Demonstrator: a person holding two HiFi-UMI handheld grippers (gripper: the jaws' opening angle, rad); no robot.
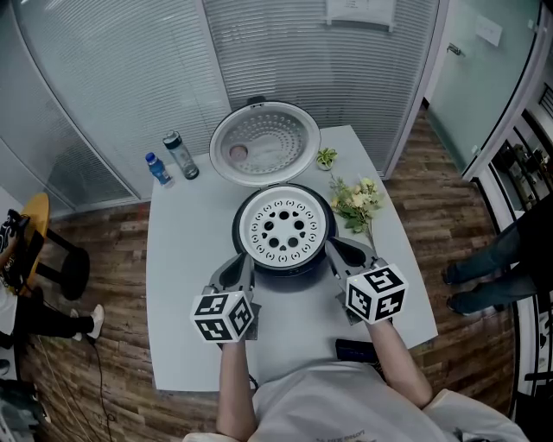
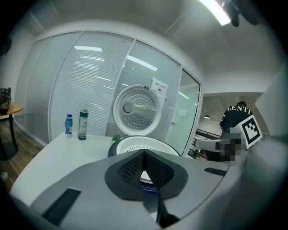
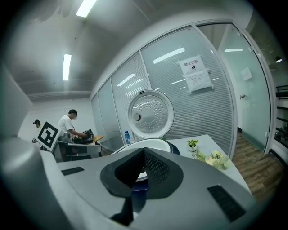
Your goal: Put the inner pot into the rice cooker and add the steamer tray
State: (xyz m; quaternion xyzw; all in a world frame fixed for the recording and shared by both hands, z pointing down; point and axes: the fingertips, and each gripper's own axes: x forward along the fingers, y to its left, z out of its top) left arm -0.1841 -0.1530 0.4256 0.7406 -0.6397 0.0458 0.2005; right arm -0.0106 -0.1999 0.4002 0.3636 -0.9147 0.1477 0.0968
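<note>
We see steamer tray flat in rice cooker, mid counter, holes up; lid stands open on far side. Left hand-held gripper & right hand-held gripper closed, empty, near side.

Open table left of the rice cooker; flowers crowd right.

- Curved glass wall, blinds lowered, stands beyond the left gripper and right gripper.
- Wood-plank floor surrounds the white table beneath both.
- Ceiling strip lights glow overhead.
</note>
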